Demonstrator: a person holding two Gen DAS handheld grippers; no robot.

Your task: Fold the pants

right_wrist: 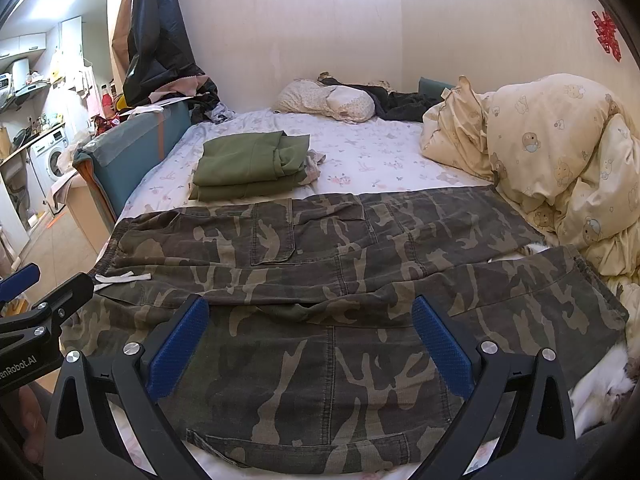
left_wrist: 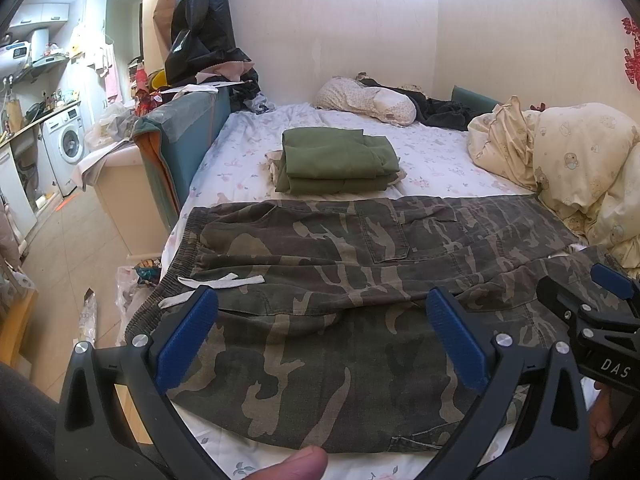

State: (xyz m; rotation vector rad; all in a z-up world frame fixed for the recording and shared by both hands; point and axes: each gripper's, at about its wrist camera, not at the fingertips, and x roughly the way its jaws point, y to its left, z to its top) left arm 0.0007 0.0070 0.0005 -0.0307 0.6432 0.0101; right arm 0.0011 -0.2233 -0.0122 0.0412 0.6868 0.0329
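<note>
Already spread flat across the near edge of the bed (left_wrist: 420, 156), the camouflage pants (left_wrist: 320, 264) lay beneath the left gripper (left_wrist: 322, 334) and right gripper (right_wrist: 310, 346), both gaping and empty, so pinching the near leg's hem and waistband together seemed wisest.

Your left gripper (left_wrist: 320, 312), a black two-finger frame with blue ribbed pads (left_wrist: 188, 340), is spread wide, the jaws well apart and holding nothing. Your thumb tip (left_wrist: 298, 465) shows at the lower edge between its arms. Your right gripper (right_wrist: 310, 332), the same black frame with blue textured pads (right_wrist: 442, 354), is likewise spread wide and grips nothing. The two sit side by side at about the same height, each showing at the edge of the other's view. Part of your hand (left_wrist: 604, 428) wraps the right gripper's handle.
</note>
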